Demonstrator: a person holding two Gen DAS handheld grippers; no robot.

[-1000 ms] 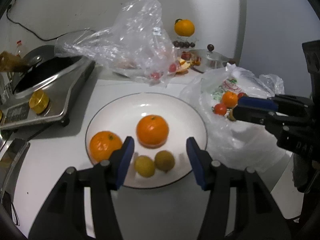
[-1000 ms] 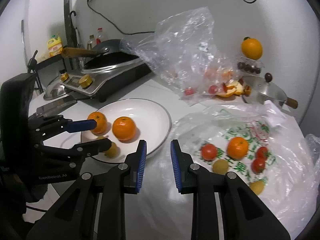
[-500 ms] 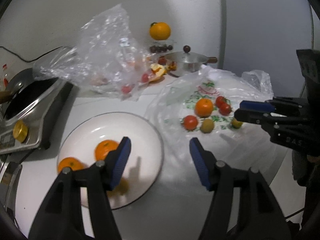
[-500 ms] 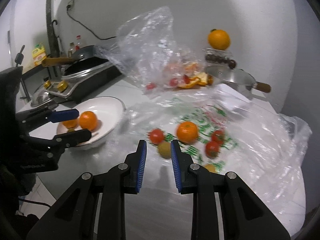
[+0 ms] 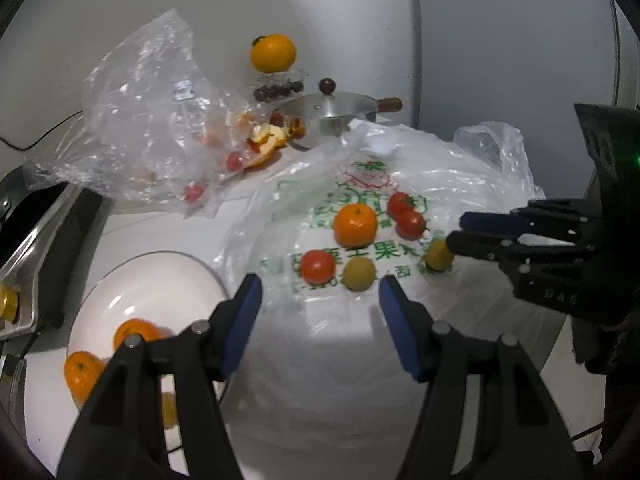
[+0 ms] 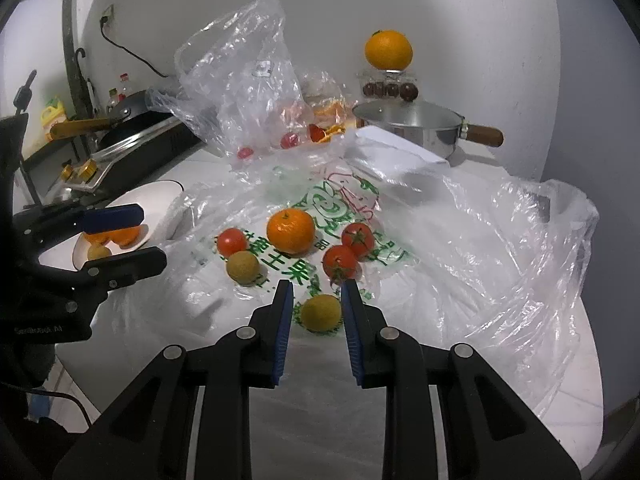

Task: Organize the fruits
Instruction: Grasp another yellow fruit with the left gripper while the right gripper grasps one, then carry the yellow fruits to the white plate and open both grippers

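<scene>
1. Both grippers have swung away from the white plate (image 5: pixel 160 280) toward the printed plastic bag (image 5: pixel 400 320) spread on the worktop (image 5: pixel 320 420); a second ago the left one hovered over the plate's fruit.
2. The left gripper (image 5: pixel 320 300) has its fingers apart and empty, widened a little in that time. They now frame a cherry tomato (image 5: pixel 318 266) and a small yellow-green fruit (image 5: pixel 359 273) lying just beyond them.
3. The right gripper (image 6: pixel 316 306) has its fingers drawn as close as they go, though a gap shows between them; a small yellow fruit (image 6: pixel 321 312) lies beyond that gap, not pinched.
4. This looks like the reach for the next pieces: two mandarins (image 5: pixel 82 372) and small fruit already sit on the plate, while a mandarin (image 6: pixel 291 230) and three tomatoes wait on the bag.
5. Room: bare worktop lies near both grippers; the plate is at near left, a stove (image 6: pixel 132 148) beyond it. Crumpled clear bags (image 6: pixel 240 80) and a steel pot (image 6: pixel 412 128) crowd the far side, and the bag's loose folds rise on the right.
</scene>
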